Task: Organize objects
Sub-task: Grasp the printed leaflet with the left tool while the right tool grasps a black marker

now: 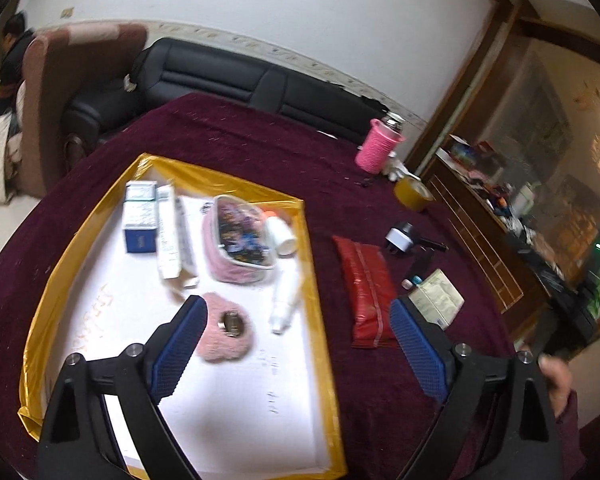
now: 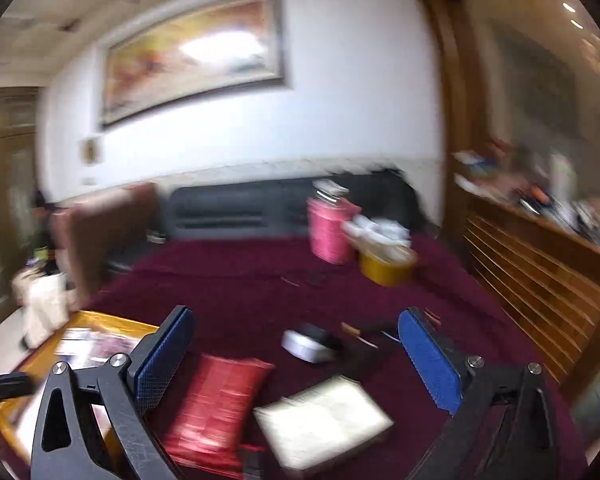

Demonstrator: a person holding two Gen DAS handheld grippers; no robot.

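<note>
A shallow tray (image 1: pixel 300 240) with a shiny gold rim and a white floor lay on the counter (image 1: pixel 228 136), which was covered in a dark maroon cloth. Inside the tray sat a blue-and-white box (image 1: pixel 141 216), a long white carton (image 1: pixel 172 236) beside it, a pink-edged clear pouch (image 1: pixel 240 248) stuffed with dark, colourful bits, a white bottle (image 1: pixel 281 232) against the pouch, a slim white tube (image 1: pixel 287 300) lying lengthwise near the right rim, and a fuzzy pink pad (image 1: pixel 224 334) with a round metallic disc (image 1: pixel 232 323) resting on it.

The left gripper (image 1: pixel 296 322) hung above the near part of the tray with its blue-padded fingers (image 1: pixel 180 354) spread wide and nothing between them. The pink pad lay just inside the left finger, the white tube between the two, and a red crinkled packet (image 1: pixel 366 288) on the cloth outside the tray lay just inside the right finger.

The right wrist view was blurred. The right gripper (image 2: pixel 296 344) was likewise released, fingers (image 2: pixel 430 360) far apart and empty. Below and between them lay the red packet (image 2: pixel 216 404) and a pale flat box (image 2: pixel 324 420), side by side on the cloth; a small white-and-black device (image 2: pixel 310 344) lay just beyond them. The tray (image 2: pixel 100 324) showed at the left, beyond the left finger.

At the far side of the counter stood a flask in a pink knitted sleeve (image 1: pixel 378 146) and, near it, a roll of yellow tape (image 1: pixel 414 194).
</note>
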